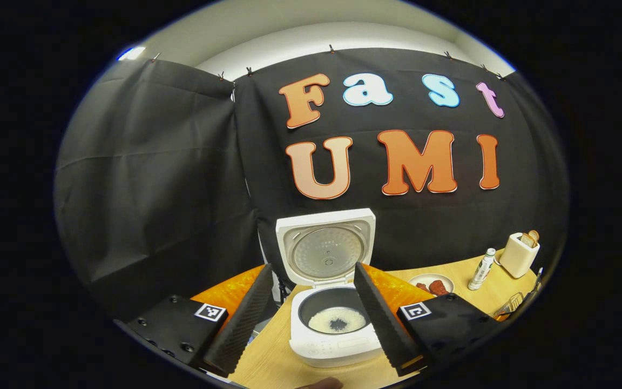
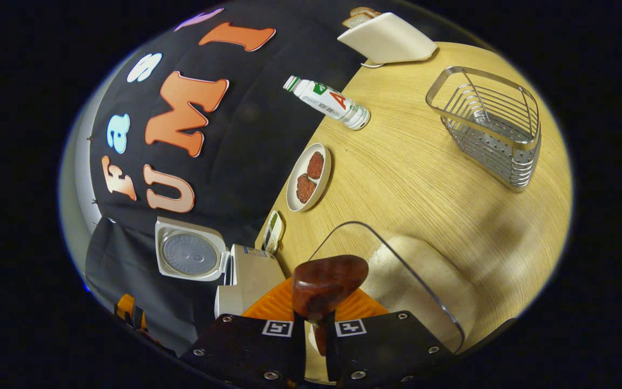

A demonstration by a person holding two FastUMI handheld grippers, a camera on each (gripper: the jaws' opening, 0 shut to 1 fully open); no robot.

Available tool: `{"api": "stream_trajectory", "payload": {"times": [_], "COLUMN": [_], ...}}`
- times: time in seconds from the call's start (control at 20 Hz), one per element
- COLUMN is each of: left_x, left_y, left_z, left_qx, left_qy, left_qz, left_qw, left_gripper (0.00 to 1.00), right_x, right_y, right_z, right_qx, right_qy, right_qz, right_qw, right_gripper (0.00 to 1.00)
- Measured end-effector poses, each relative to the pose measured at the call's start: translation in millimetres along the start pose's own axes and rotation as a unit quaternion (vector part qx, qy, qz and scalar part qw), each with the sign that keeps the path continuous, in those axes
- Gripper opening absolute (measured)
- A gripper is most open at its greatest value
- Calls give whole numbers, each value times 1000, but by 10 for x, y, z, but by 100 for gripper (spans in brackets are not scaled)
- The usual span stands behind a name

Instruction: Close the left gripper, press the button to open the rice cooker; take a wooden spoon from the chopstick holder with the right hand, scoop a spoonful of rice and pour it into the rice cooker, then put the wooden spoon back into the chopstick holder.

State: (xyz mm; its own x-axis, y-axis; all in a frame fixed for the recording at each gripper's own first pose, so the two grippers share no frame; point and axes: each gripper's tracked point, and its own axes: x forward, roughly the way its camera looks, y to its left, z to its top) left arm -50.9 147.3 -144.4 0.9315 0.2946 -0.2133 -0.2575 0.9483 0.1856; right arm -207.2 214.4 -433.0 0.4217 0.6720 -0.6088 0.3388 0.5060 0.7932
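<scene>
The white rice cooker (image 1: 337, 346) stands open in the left gripper view, its lid (image 1: 326, 247) upright and white rice (image 1: 338, 320) with a dark patch in the pot. My left gripper (image 1: 312, 267) is open, one finger on each side of the cooker, touching nothing. In the right gripper view my right gripper (image 2: 315, 330) is shut on the handle of the dark wooden spoon (image 2: 328, 285). The spoon's bowl hangs over the near rim of a clear container (image 2: 421, 281) with pale contents. The wire chopstick holder (image 2: 492, 129) stands empty at the far right. The cooker (image 2: 249, 276) lies to the spoon's left.
An orange mat (image 1: 234, 289) lies under the cooker. Along the back of the wooden table (image 2: 397, 178) stand a plate of red patties (image 2: 308, 175), a white bottle (image 2: 328, 102) and a toaster with bread (image 2: 387, 37). A fingertip (image 1: 319, 383) shows at the near edge.
</scene>
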Motion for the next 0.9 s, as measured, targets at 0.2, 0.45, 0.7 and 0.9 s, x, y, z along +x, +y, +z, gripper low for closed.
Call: {"api": "stream_trajectory", "payload": {"times": [0.2,0.45,0.7,0.9], "left_x": [-12,-21,-47,-73], "left_y": [-86,-198,-206,-98], "left_z": [27,69,45,-43], "left_qx": [-4,-13,-27,-32], "left_qy": [-3,-7,-9,-3], "left_qz": [3,1,7,19], "left_qw": [1000,1000,1000,999], "left_gripper": [99,100,100,100], "right_x": [-117,-252,-288,-291], "right_y": [99,316,557,829], "right_z": [296,565,724,771], "right_qx": [43,111,158,168], "right_qy": [-15,-31,-30,-26], "right_qz": [34,81,106,127], "right_qw": [998,990,981,977], "right_gripper": [14,14,14,14]}}
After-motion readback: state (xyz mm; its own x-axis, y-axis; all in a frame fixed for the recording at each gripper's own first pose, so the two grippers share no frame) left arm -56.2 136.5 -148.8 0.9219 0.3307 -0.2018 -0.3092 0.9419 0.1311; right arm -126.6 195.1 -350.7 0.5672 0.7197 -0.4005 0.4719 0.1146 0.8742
